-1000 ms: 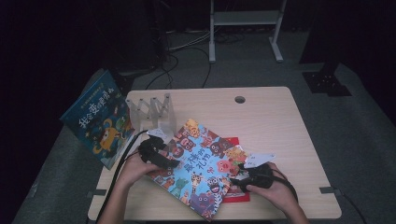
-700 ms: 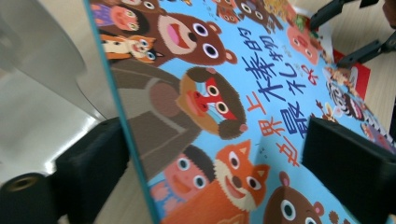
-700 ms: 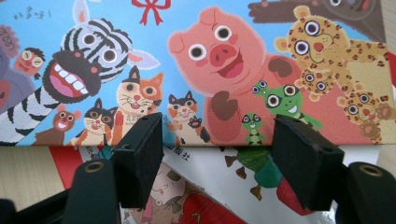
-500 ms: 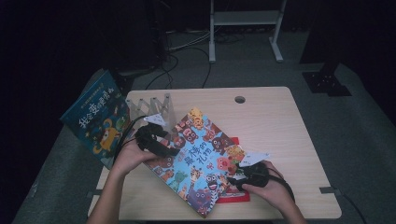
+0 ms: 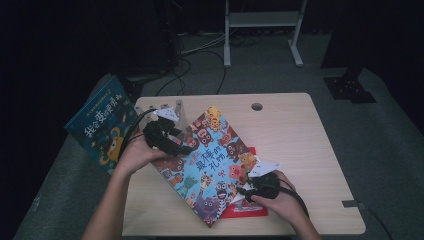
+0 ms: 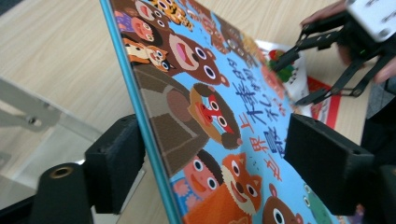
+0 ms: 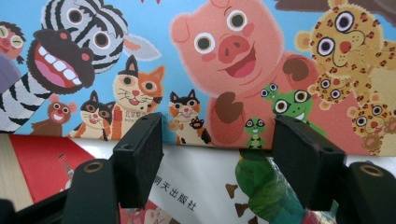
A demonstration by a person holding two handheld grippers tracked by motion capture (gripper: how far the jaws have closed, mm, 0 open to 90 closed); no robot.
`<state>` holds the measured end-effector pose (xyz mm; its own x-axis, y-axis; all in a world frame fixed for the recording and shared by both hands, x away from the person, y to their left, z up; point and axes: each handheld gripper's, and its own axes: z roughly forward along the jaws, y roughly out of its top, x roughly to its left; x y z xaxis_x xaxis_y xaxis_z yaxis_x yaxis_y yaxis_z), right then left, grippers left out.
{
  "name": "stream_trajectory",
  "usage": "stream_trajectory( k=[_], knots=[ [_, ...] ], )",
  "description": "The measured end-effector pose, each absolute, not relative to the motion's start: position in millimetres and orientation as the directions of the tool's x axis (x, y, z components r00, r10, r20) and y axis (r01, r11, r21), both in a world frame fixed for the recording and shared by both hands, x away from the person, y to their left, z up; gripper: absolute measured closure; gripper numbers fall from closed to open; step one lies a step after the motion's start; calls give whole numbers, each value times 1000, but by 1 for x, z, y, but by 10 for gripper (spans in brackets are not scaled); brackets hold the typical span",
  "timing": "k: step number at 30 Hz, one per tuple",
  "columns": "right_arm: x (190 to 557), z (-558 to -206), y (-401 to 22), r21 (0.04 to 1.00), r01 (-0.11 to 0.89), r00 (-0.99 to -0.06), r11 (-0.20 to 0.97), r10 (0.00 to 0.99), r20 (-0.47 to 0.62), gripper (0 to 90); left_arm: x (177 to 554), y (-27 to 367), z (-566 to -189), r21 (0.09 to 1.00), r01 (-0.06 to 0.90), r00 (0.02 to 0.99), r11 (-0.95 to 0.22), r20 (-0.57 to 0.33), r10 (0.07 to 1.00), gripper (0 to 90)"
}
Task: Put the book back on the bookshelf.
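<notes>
Near the table's (image 5: 300,130) front edge, slightly left of its middle, the animal picture book (image 5: 210,165) tilts up. My left tongs (image 6: 210,158) straddle its spine edge, jaws just closing, not yet pinching. My right tongs (image 7: 215,154) sit narrow at its lower edge, gripping nothing that I can see. Next, I judge: pinch and lift.

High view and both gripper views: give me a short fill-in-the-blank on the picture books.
1. The left gripper lifts one edge of the blue animal-cover picture book off the light wooden ____.
2. Under that book's near corner lies a book with a ____ cover.
3. In the right gripper view, the big pink animal on the cover is a ____.

Missing words: table; red; pig
</notes>
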<state>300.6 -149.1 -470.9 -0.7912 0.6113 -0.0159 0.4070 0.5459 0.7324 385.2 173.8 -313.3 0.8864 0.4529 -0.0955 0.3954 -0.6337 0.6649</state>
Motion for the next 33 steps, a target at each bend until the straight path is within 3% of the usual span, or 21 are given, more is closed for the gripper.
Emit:
stream_trajectory(
  k=[2, 6, 9, 16, 19, 33],
  knots=[
    [301, -472, -149, 742, 401, -791, 537, 612, -16, 327, 384, 171, -308, 672, 380, 897, -636, -100, 431, 224],
    [301, -478, -149, 767, 395, -794, 505, 608, 9, 340, 380, 156, -302, 673, 344, 928, -655, -135, 349, 325],
    [300, -481, -145, 778, 401, -793, 483, 608, 32, 342, 379, 150, -298, 656, 339, 925, -674, -104, 365, 333],
    [298, -480, -137, 781, 380, -795, 495, 607, 2, 334, 387, 147, -290, 611, 386, 900, -691, -84, 428, 491],
    [298, -480, -137, 781, 380, -794, 496, 608, 0, 334, 390, 148, -288, 599, 434, 882, -673, -131, 453, 567],
    [298, -478, -134, 778, 359, -809, 516, 587, -16, 382, 397, 140, -268, 578, 428, 897, -694, -176, 406, 669]
  ],
)
